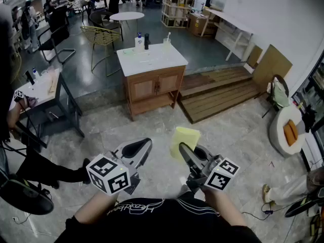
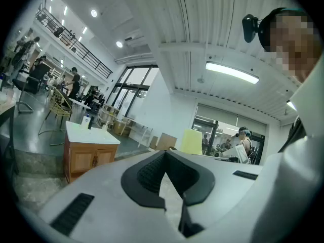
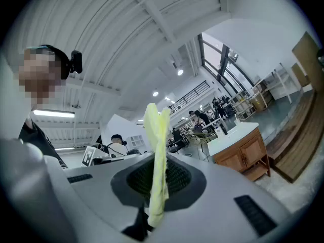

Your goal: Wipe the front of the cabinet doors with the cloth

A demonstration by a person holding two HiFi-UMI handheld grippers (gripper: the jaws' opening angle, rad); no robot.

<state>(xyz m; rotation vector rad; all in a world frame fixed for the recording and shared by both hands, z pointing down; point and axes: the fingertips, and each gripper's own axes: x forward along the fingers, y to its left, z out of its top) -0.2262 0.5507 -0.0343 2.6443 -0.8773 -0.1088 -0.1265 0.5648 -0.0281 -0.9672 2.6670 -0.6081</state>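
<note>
The wooden cabinet with a white top stands some way ahead on the floor, its two doors shut; it also shows as the cabinet at lower left and the cabinet at right. My right gripper is shut on a yellow cloth, which sticks up past the jaws. In the right gripper view the cloth hangs folded between the pads of the right gripper. My left gripper is held beside it, shut and holding nothing, and the left gripper has its tips together. The cloth shows behind them.
Bottles stand on the cabinet top. A wooden platform lies right of the cabinet. A yellow chair and round table are behind. A black-legged table and a seated person's leg are at left.
</note>
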